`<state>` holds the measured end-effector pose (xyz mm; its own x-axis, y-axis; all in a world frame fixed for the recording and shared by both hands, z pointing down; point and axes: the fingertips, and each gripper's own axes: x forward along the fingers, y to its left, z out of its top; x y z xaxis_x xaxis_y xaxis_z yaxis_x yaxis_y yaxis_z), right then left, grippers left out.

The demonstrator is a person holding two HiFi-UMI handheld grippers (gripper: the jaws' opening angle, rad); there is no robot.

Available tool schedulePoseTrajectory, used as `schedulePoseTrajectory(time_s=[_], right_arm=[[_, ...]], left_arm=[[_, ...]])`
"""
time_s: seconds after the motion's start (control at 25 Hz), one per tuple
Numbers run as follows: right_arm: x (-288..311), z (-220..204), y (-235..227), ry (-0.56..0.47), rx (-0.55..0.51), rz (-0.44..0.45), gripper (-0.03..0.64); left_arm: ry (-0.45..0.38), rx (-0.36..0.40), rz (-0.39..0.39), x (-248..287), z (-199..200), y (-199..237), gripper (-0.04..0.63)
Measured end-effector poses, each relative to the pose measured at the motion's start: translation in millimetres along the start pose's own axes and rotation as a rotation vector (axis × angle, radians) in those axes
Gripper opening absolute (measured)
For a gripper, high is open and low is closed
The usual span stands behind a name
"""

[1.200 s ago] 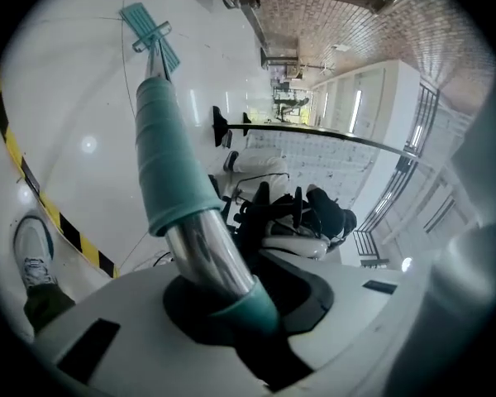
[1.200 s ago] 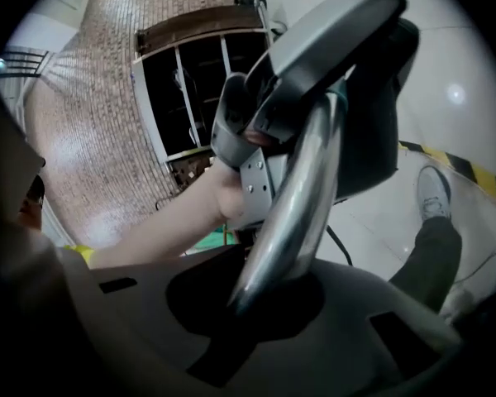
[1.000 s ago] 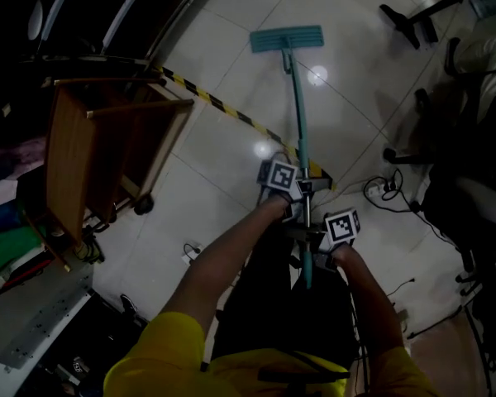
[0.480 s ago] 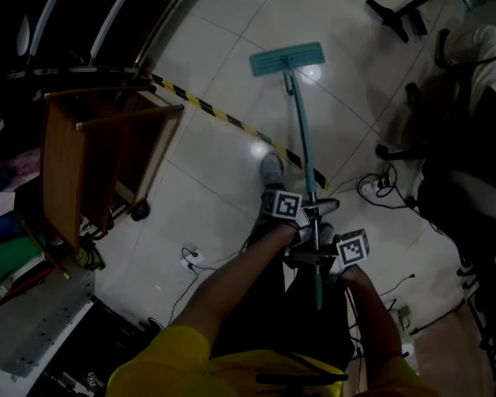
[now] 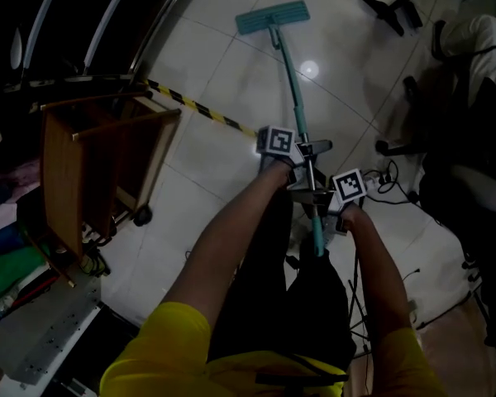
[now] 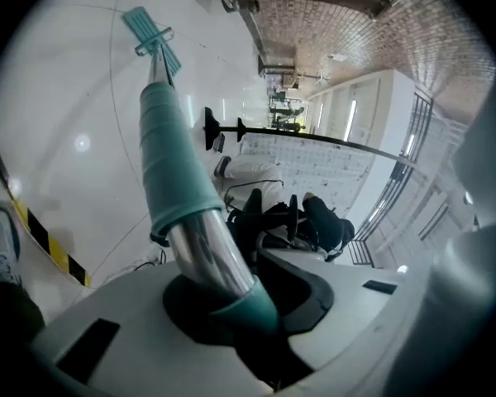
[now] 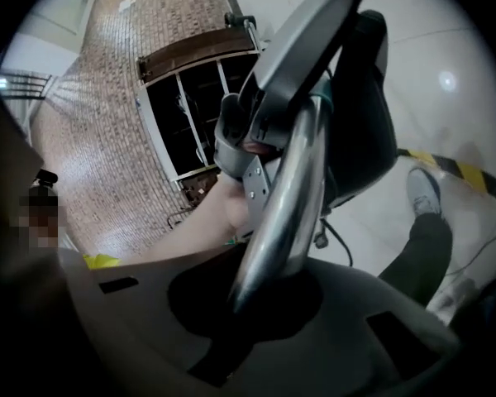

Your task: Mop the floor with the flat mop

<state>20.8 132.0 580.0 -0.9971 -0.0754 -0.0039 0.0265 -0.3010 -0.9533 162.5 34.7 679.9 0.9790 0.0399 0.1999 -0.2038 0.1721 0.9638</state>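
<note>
Stands on a pale tiled floor [image 5: 231, 64] and holds a flat mop [image 5: 291, 81] out ahead with 2 grippers. Clamps the left gripper [image 5: 302, 151] on the pole, jaws closed tight round a teal collar just below a stretch of bare metal [image 6: 231, 304]. Clamps the right gripper [image 5: 318, 201] on the same pole, lower down and nearer the body, jaws closed on shiny metal [image 7: 256, 296]. Rests the teal mop head [image 5: 273, 16] flat on the tiles, far ahead, beyond a line of black-and-yellow tape [image 5: 198, 106] crossing the floor. Slants the pole from the mop head back toward the body. Has a wooden cabinet [image 5: 91, 164] on wheels to the left, cables [image 5: 388, 180] and dark chairs [image 5: 471, 48] to the right, 1 pale shoe [image 6: 0, 246] beside the tape.
</note>
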Motion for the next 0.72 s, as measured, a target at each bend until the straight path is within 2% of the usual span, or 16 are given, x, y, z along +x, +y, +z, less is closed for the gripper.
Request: schedulePoseTrajectory(time_s=[0.12,0.24,0.32,0.4,0.52,0.64,0.72], right_arm=[[1,-60,11,-0.007,0.053,0.031,0.018],[-4,-142,19,-0.006,0.113,0.001,0.02],[-9,-191,31,0.01,0.14,-0.032,0.023],[-13,-224,40,0.004,0.185,-0.039,0.026],[-13,-217,38,-0.001,0.157,-0.025,0.023],[-6,-170,27,0.064,0.032,-0.036,0.048],[-2,-127,18,0.088,-0.033,-0.048,0.058]], left_arm=[[0.03,-0.059,0.035,-4,-65,-6,0.083],[0.078,-0.114,0.023,-7,-152,-23,0.084],[0.066,-0.153,0.009,-10,-202,-38,0.086],[0.038,-0.181,-0.008,-12,-233,-50,0.086],[-0.009,-0.167,-0.067,-11,-225,-53,0.089],[-0.043,-0.097,-0.143,-10,-169,-51,0.097],[-0.053,-0.104,-0.179,-9,-126,-47,0.097]])
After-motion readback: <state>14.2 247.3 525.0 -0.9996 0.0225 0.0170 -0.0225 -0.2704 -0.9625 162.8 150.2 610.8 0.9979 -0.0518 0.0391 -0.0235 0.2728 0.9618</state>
